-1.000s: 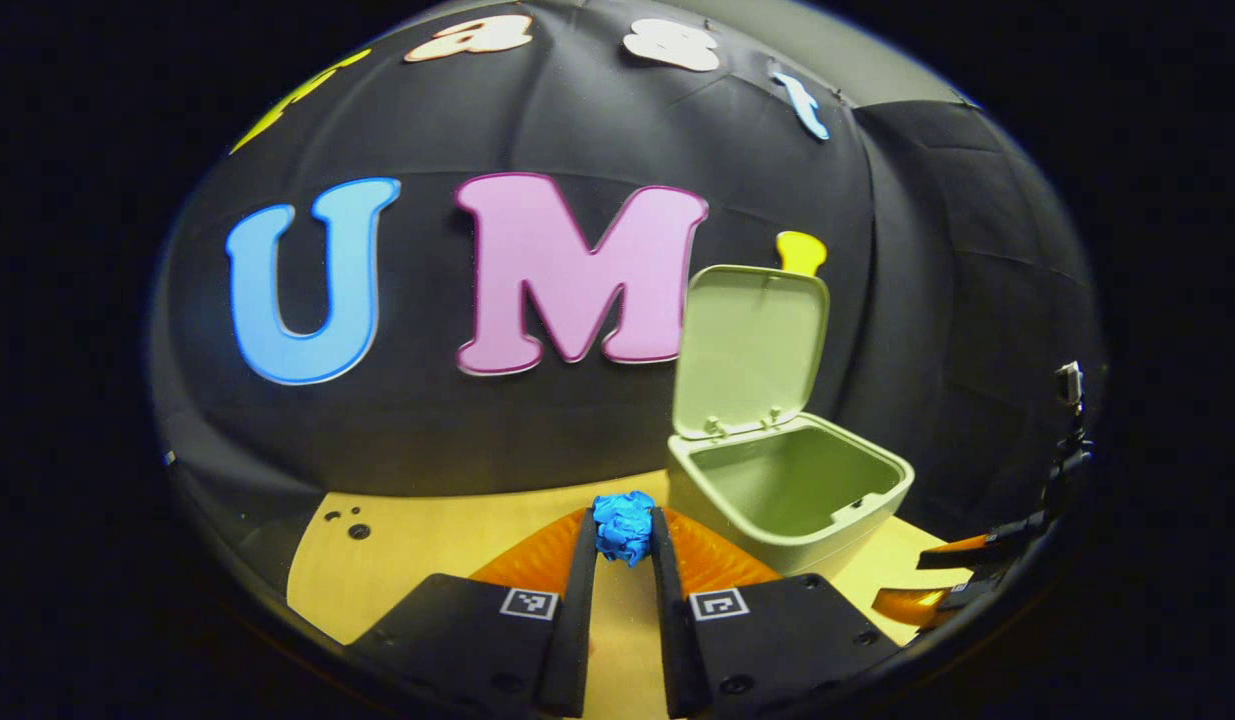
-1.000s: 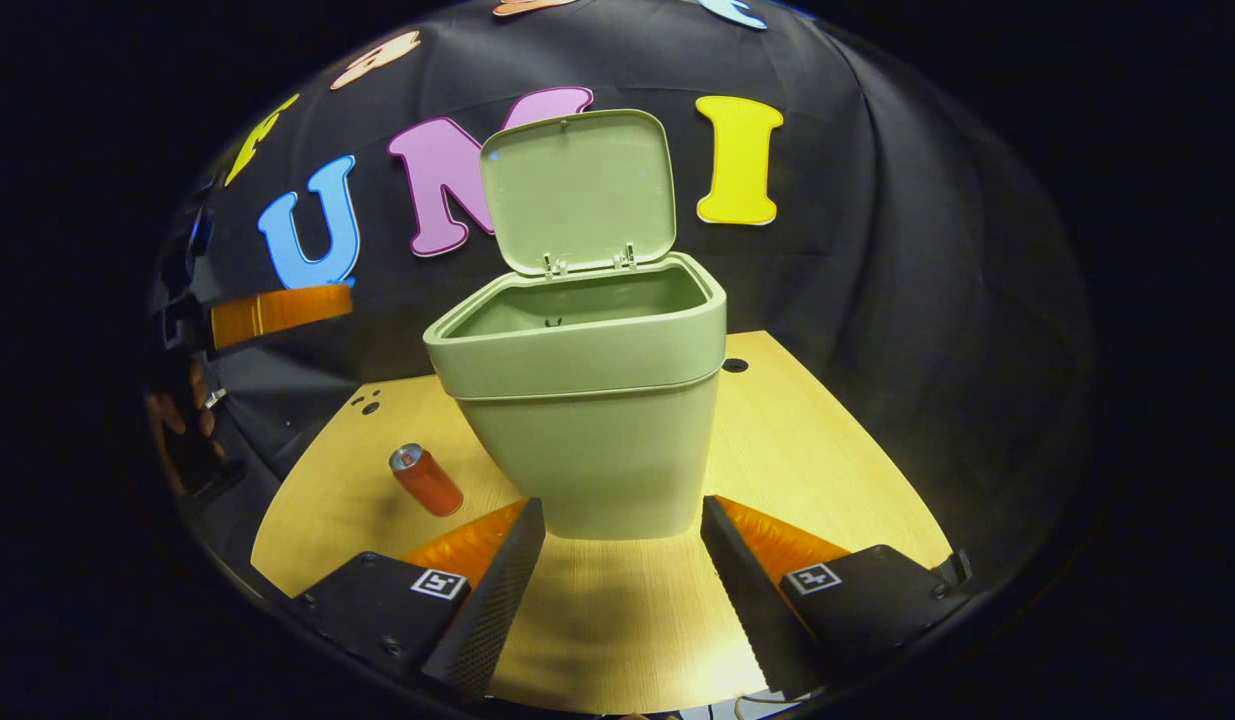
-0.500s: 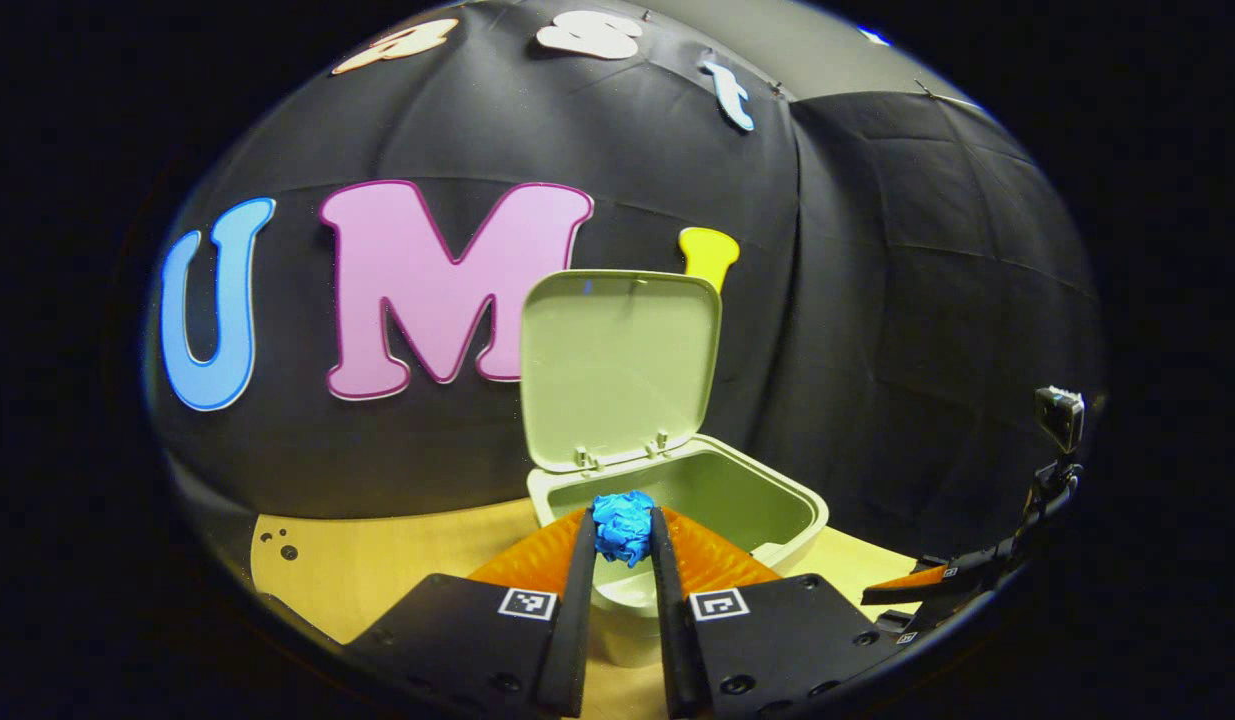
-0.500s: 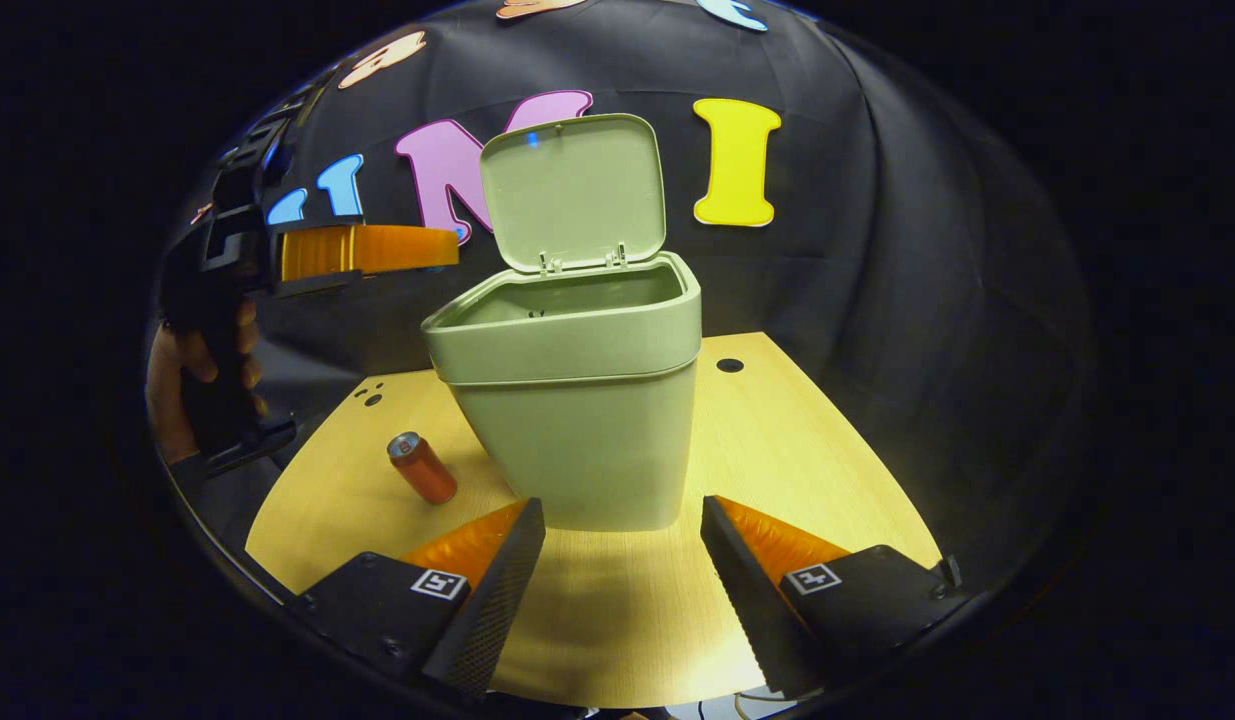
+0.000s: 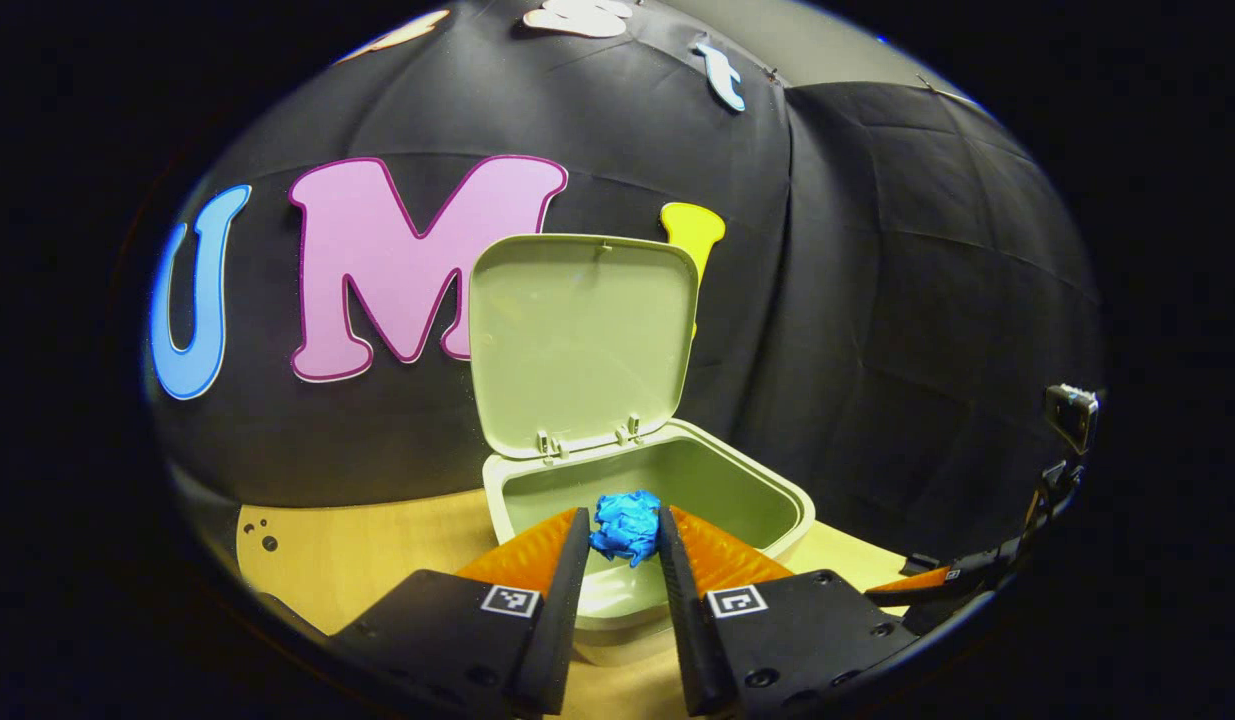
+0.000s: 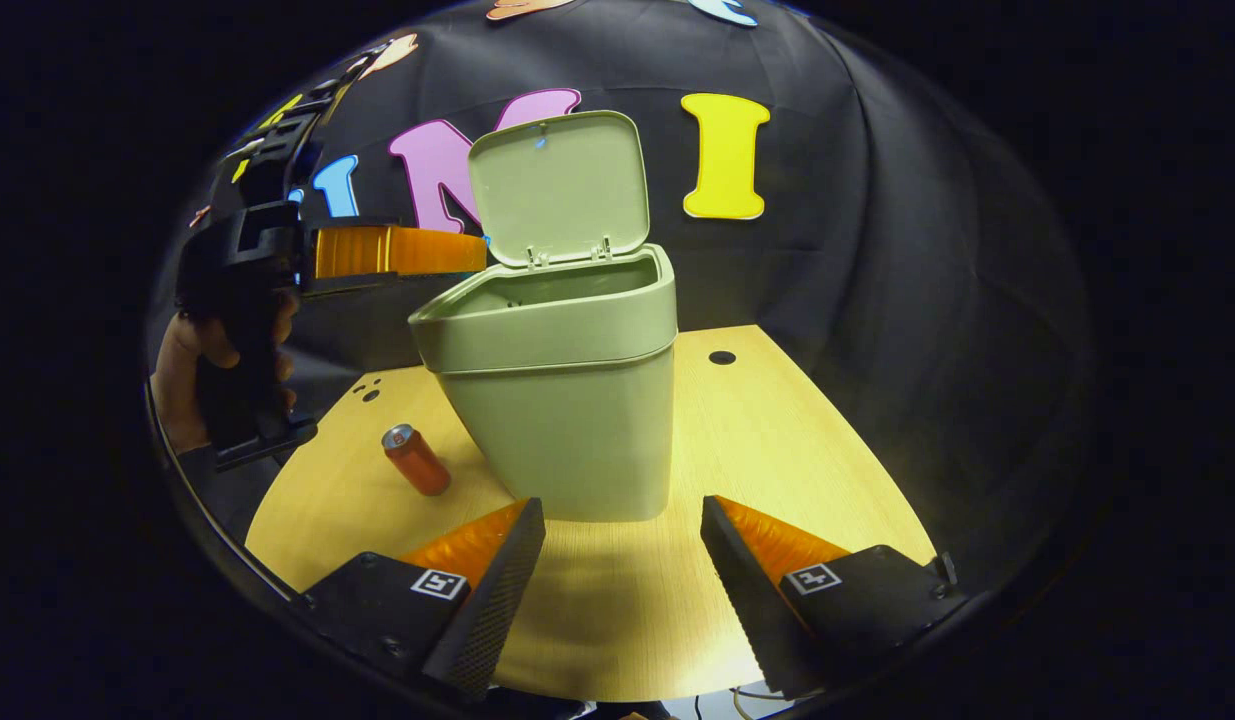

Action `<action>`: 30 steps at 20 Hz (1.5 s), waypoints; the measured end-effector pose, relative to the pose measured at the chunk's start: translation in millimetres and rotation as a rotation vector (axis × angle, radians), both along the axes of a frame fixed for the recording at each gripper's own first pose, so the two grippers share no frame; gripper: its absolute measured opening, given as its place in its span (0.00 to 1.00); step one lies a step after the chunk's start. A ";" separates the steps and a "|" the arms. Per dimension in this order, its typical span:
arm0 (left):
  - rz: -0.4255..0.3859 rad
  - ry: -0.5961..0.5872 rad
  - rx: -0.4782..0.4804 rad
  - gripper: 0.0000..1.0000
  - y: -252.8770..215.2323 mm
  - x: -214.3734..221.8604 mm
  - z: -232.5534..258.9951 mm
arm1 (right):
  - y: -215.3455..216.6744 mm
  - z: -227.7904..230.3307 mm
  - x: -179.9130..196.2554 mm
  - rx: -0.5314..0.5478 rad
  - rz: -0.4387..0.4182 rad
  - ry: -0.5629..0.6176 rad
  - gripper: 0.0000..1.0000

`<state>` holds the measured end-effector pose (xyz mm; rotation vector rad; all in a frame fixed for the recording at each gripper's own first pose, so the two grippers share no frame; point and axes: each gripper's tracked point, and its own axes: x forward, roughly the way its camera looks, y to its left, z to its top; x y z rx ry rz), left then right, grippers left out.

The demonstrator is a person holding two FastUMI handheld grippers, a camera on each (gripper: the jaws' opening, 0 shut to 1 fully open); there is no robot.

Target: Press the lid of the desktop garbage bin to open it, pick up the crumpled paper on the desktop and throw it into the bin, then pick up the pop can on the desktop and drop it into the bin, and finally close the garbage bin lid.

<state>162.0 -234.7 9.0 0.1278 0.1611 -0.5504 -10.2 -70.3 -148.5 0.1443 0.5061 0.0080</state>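
The blue crumpled paper (image 5: 625, 527) sits between the fingertips of my left gripper (image 5: 622, 514), which is shut on it and holds it over the open mouth of the pale green bin (image 5: 783, 497). The lid (image 5: 582, 335) stands upright behind the opening. In the right gripper view the left gripper (image 6: 474, 252) reaches in over the bin's (image 6: 562, 420) left rim, held by a hand (image 6: 182, 370). The orange pop can (image 6: 415, 460) lies on the desktop left of the bin. My right gripper (image 6: 622, 503) is open, low in front of the bin, holding nothing.
The wooden desktop (image 6: 777, 430) has small holes at its back left (image 6: 367, 392) and behind the bin (image 6: 721, 357). Black cloth walls close in behind and to the right. The right gripper (image 5: 932, 582) shows at the far right of the left gripper view.
My left gripper carried the paper rightward and forward, from beside the bin to above its opening. Its fingers now stand slightly wider apart. The right gripper backed off a little.
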 end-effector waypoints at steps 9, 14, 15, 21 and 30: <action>0.138 -0.069 -0.043 0.96 53.1 -10.3 16.1 | 11.5 -0.6 -4.5 -0.005 0.038 0.002 0.99; 0.262 -0.089 -0.046 0.96 118.4 -27.0 7.2 | 38.5 -1.7 -6.8 -0.018 0.105 0.002 0.99; 0.284 -0.083 -0.052 0.96 131.2 -32.6 4.3 | 46.0 -3.0 -8.3 -0.024 0.125 0.006 0.99; 0.369 -0.047 -0.012 0.96 203.3 -61.8 -24.7 | 101.6 0.4 -3.9 0.000 0.239 -0.016 0.99; 0.513 -0.003 -0.027 0.96 307.8 -98.9 -49.5 | 172.4 -19.9 30.1 -0.029 0.286 -0.012 0.99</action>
